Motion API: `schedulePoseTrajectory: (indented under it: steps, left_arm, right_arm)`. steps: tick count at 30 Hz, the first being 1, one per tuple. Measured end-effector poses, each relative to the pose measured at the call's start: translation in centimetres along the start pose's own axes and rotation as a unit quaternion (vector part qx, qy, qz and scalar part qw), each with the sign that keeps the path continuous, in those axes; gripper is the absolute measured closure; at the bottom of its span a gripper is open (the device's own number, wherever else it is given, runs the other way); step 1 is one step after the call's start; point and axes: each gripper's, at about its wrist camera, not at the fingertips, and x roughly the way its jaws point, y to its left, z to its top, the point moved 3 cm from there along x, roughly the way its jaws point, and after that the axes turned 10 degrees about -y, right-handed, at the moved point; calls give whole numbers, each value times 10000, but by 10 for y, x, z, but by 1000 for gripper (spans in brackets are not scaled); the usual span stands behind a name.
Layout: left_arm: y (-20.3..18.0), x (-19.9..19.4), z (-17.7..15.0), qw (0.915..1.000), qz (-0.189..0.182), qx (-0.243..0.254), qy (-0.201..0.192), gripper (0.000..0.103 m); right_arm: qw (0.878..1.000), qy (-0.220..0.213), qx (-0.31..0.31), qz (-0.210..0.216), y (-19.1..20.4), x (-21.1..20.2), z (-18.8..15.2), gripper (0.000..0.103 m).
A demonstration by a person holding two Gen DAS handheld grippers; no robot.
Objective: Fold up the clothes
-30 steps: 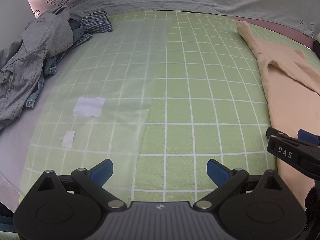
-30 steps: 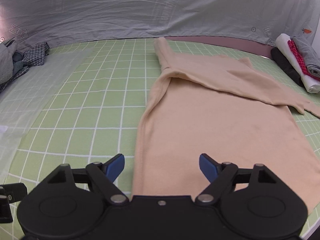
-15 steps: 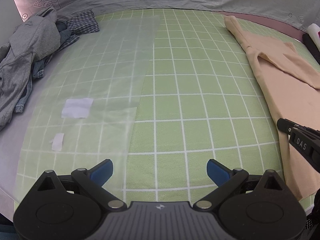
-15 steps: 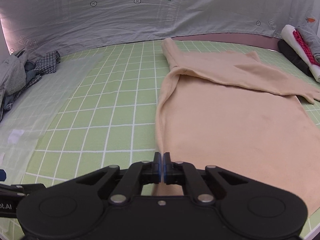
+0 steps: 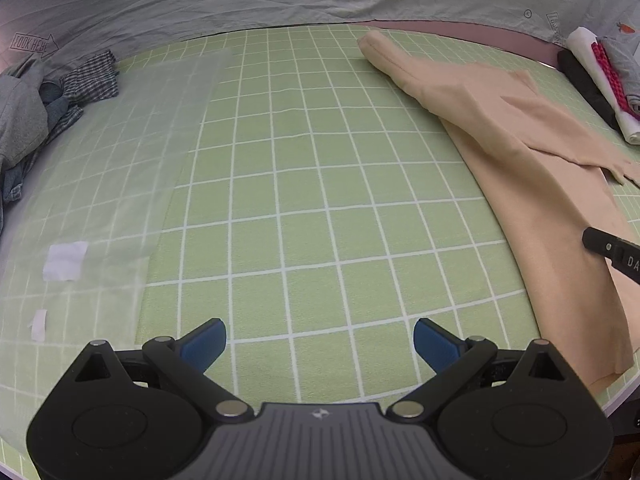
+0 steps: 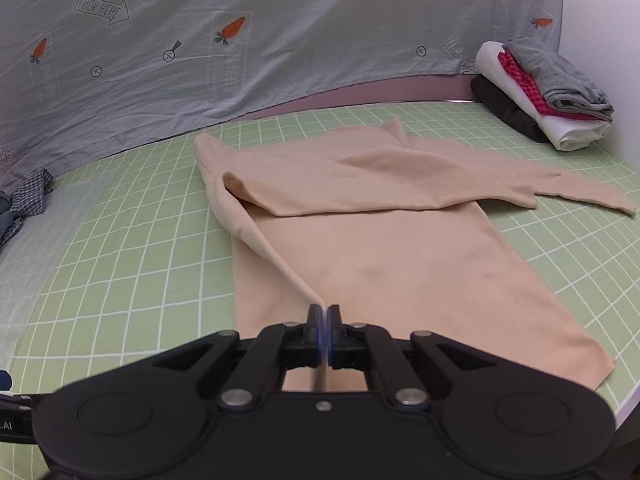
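While spread a second ago, right gripper (image 6: 324, 316) now clamped on the near left edge of the one beige garment (image 6: 400, 256), lifting it off the green grid mat (image 5: 304, 216): side fold begun. Left gripper (image 5: 320, 340) spread wide, empty, over bare mat. One folded stack (image 6: 548, 92), seemingly four pieces, far right; one unfolded heap (image 5: 44, 108) far left.

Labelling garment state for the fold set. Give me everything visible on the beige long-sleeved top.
The beige long-sleeved top, soft and knit-looking, lies flat on the green grid-patterned mat. Both sleeves are folded across the chest, their cuffs trailing toward the stack of folded clothes. Its left side edge is lifted into a taut ridge, pinched in the shut jaws of the right gripper. No stains or print visible.
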Motion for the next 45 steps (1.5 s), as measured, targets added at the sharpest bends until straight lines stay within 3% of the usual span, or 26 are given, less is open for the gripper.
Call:
schedulePoseTrajectory:
  steps: [3, 6, 12, 16, 26, 34, 45]
  left_arm:
    - [-12, -1, 0, 9999, 114, -19, 39, 4]
    - [-24, 0, 3, 9995, 262, -176, 61, 4]
    - [-56, 5, 20, 9968, 564, -572, -48, 4]
    - [-79, 15, 27, 9938, 742, -833, -15, 4]
    - [-114, 51, 42, 9846, 1185, -1233, 369, 4]
    - [-123, 85, 72, 9806, 1452, -1271, 358, 4]
    - [-136, 133, 114, 9846, 1583, -732, 97, 4]
  right_arm:
    - [9995, 231, -220, 6, -4, 13, -9, 99]
    - [9981, 469, -384, 134, -7, 23, -19, 88]
    - [9947, 468, -339, 845, -40, 15, 3, 65]
    - [9950, 279, -57, 962, -84, 12, 23, 52]
    - [9983, 175, 323, 459, -181, 56, 52, 52]
    - [9977, 202, 634, 84, -230, 97, 68, 53]
    - [9965, 389, 708, -210, -260, 186, 97, 54]
